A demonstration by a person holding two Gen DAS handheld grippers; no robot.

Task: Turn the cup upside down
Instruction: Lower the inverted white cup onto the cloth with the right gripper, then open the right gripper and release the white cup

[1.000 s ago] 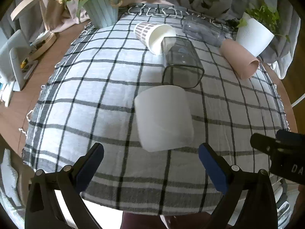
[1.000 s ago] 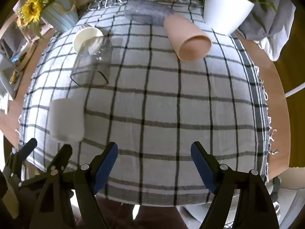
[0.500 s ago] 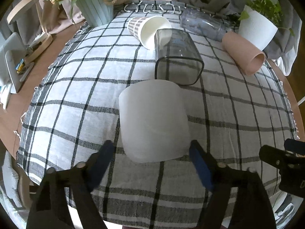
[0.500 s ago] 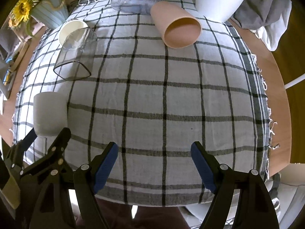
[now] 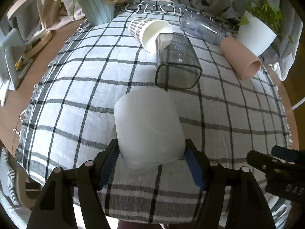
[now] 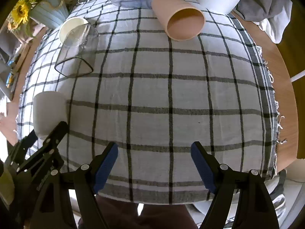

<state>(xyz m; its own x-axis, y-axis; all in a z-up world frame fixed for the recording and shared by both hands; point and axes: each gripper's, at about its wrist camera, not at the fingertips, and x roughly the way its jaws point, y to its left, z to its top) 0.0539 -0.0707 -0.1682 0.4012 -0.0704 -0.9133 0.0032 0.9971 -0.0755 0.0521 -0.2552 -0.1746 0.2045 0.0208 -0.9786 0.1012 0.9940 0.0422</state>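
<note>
A frosted white cup (image 5: 148, 126) lies on its side on the checked tablecloth (image 5: 76, 95), its closed base toward me. My left gripper (image 5: 151, 148) has its two blue-padded fingers against the cup's near end, one on each side. The cup also shows in the right wrist view (image 6: 49, 110) at the left, with the left gripper (image 6: 45, 139) on it. My right gripper (image 6: 154, 150) is open and empty above the cloth's front edge, to the right of the cup.
A clear square cup (image 5: 177, 64), a patterned paper cup (image 5: 150, 32), a pink cup (image 5: 240, 57) and a clear ribbed cup (image 5: 202, 28) lie on their sides further back. A blue flower vase (image 5: 97, 5) and a white plant pot (image 5: 255, 34) stand at the rear.
My left gripper has moved forward to the white cup and its fingers have closed in on the cup's sides. The right gripper has moved slightly forward and stayed open.
</note>
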